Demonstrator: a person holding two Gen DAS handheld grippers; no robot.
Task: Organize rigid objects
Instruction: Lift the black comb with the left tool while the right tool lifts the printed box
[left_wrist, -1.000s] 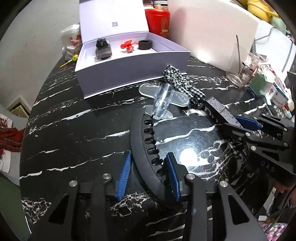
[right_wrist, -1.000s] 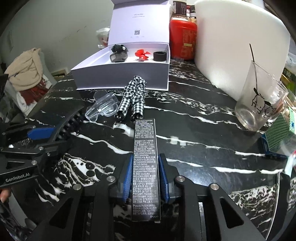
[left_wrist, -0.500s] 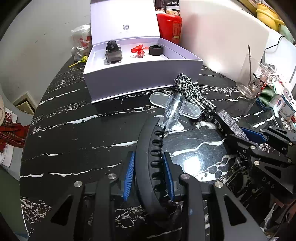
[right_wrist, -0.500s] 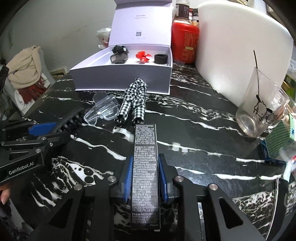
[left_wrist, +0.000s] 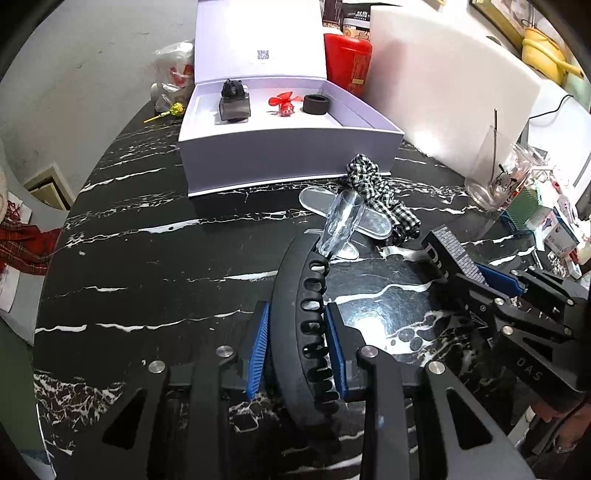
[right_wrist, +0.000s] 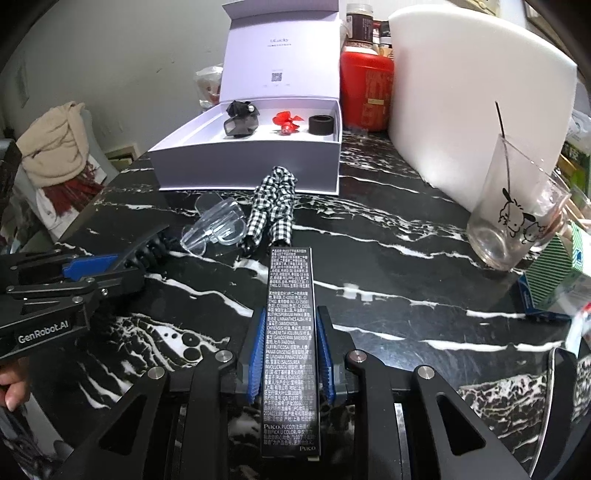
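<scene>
A long black claw clip (left_wrist: 295, 280) with a toothed edge lies on the black marble table (left_wrist: 147, 258). My left gripper (left_wrist: 296, 310) is shut on it, blue pads pressing both its sides. Its far tip touches a clear plastic clip (left_wrist: 343, 218). My right gripper (right_wrist: 290, 314) is shut on a slim black cosmetics box (right_wrist: 290, 280) with white print, which points away along the fingers. In the right wrist view the left gripper (right_wrist: 122, 266) sits at the left with the claw clip (right_wrist: 147, 247). An open white gift box (left_wrist: 288, 162) stands beyond both.
The gift box holds a dark bow clip (left_wrist: 234, 103), a red trinket (left_wrist: 282, 105) and a black ring (left_wrist: 316, 105). A checked fabric tie (right_wrist: 277, 206) lies before it. A cartoon glass (right_wrist: 517, 221), red canister (right_wrist: 365, 92), white board (right_wrist: 472, 92) and green striped carton (right_wrist: 554, 273) crowd the right.
The left jaws have closed onto the black claw clip, which now runs straight between the pads instead of slanting across them. The right gripper keeps its hold on the black box in place.
</scene>
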